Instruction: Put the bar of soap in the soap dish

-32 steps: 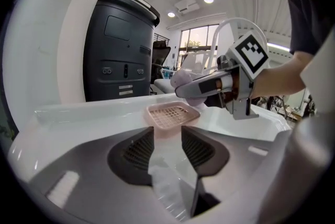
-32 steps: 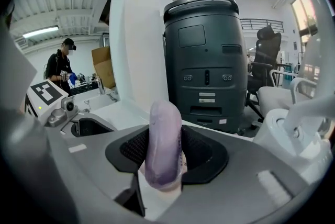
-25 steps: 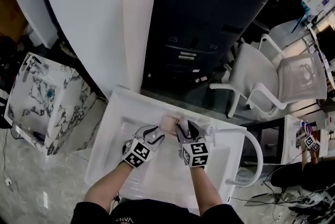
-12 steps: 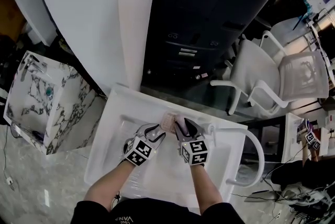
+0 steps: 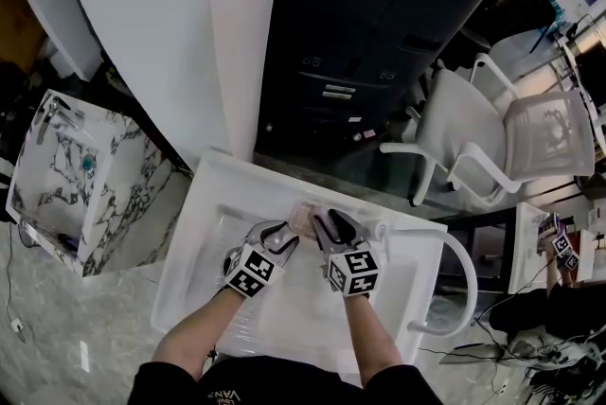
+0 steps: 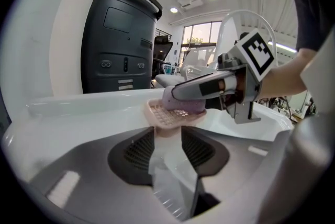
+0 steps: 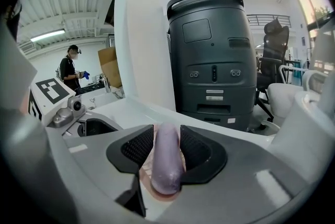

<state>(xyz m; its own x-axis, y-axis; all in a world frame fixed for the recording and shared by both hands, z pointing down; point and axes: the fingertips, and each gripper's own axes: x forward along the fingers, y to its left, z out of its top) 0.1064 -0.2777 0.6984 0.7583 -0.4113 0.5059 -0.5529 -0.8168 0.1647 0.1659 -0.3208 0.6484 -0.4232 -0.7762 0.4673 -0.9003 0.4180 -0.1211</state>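
Placing step: right gripper (image 5: 327, 223) clenched on soap bar (image 7: 166, 163), resting in soap dish (image 6: 163, 115). Left gripper (image 5: 284, 239) clamps dish's left side. Next: release soap, withdraw.

The bar of soap (image 7: 166, 165) is pale lilac, the soap dish (image 6: 163, 115) pale pink with a grid of small holes. The left gripper (image 6: 167, 136) and the right gripper (image 7: 166, 136) are grey with black ribbed pads and black-and-white square markers. The sink (image 5: 189, 252) is white, the marbled box (image 5: 71, 195) white veined black, the tall machine (image 5: 379, 34) dark grey

Beneath soap bar (image 7: 166, 160), soap dish (image 7: 145, 178) mostly hidden; distant person (image 7: 68, 68) tiny
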